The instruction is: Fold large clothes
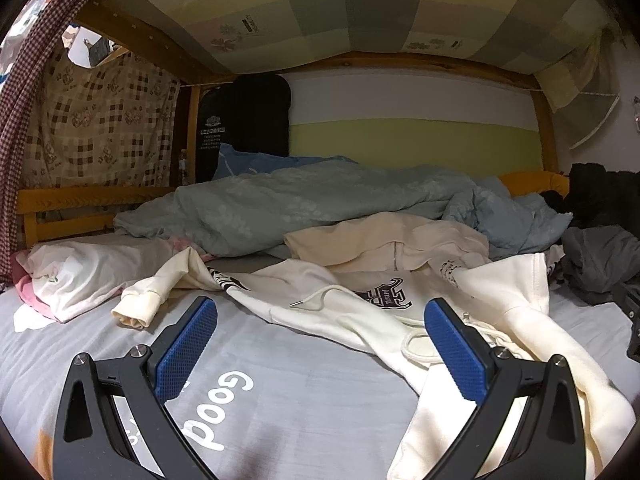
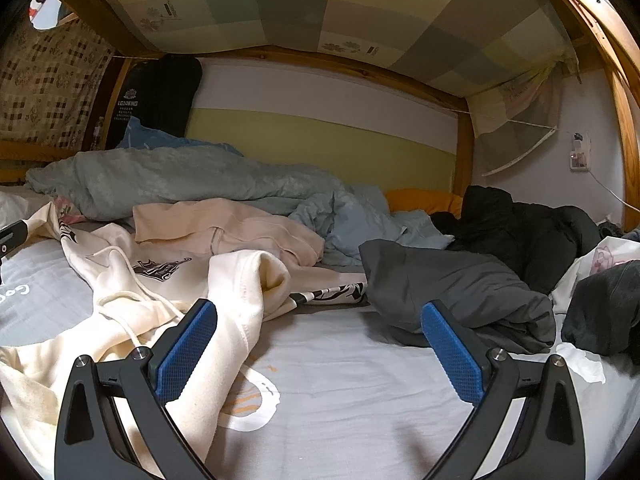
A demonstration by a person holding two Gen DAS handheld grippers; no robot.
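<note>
A cream hoodie (image 1: 352,312) with a dark printed crest and a white drawstring lies crumpled on the grey bed sheet (image 1: 288,412). It also shows in the right wrist view (image 2: 168,292), spread from the left edge toward the middle. My left gripper (image 1: 320,316) is open and empty, its fingers just in front of the hoodie; the right finger overlaps a sleeve. My right gripper (image 2: 318,320) is open and empty above the bare sheet (image 2: 344,380); its left finger is over a hoodie sleeve, its right finger near a dark grey garment (image 2: 452,292).
A peach garment (image 2: 224,228) lies behind the hoodie. A grey-green duvet (image 1: 304,204) and blue bedding (image 2: 352,220) are heaped at the back. Black clothes (image 2: 528,228) pile at the right. A pillow (image 1: 76,272) lies at the left. Wooden bunk rails (image 1: 92,196) and a low fabric ceiling enclose the bed.
</note>
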